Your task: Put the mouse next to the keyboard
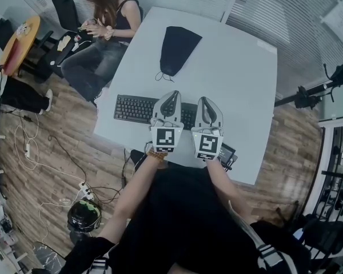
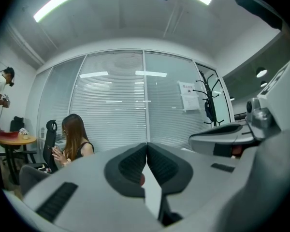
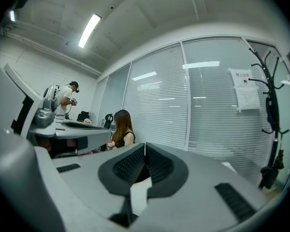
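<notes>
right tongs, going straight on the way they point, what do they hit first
Nothing close: the right tongs point level over the white table; the black bag lies left of that line. Probably the glass wall with blinds first, depth unclear.

Open table (image 1: 243, 90) right of keyboard (image 1: 134, 108), pouch (image 1: 177, 49)

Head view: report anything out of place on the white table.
Nothing spilled or damaged. The keyboard and black pouch lie flat on the table. Only oddity: no mouse is recognisable; a dark item at the near edge is unclear.
</notes>
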{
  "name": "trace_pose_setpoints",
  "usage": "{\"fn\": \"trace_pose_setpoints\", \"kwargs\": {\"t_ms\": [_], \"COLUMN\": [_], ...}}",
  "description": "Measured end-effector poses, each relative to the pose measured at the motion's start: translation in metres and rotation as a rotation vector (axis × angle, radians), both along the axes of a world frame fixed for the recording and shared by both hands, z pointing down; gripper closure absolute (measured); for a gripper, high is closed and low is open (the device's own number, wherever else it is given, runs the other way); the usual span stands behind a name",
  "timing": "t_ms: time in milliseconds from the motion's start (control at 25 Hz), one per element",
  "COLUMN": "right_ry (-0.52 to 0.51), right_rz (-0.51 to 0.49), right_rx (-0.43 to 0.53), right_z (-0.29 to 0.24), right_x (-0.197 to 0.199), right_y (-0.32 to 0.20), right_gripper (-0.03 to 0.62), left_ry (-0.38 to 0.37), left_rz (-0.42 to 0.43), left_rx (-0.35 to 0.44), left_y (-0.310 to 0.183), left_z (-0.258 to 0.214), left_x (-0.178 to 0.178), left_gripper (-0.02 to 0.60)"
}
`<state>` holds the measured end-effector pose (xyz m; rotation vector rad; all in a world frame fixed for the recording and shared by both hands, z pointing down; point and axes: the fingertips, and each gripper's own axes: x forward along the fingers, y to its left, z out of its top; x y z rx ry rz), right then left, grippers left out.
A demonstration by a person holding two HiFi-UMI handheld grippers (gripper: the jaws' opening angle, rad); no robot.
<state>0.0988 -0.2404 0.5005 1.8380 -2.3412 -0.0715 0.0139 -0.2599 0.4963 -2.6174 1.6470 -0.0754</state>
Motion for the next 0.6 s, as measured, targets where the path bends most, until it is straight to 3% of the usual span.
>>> {"fn": "trace_pose_setpoints", "kwargs": {"t_ms": [600], "right_ry": [0.007], "right_rz": [0.007], "right_rx": [-0.024], "right_z": [0.007], "right_x": [0.004], "right_y": [-0.003], "right_gripper": [0.594], "left_ry": [-0.018], "left_rz": [0.007], "left_rx": [-0.033], "left_y": [0.0], "left_z": [0.017], "left_x": [0.003], "left_gripper": [0.569]}}
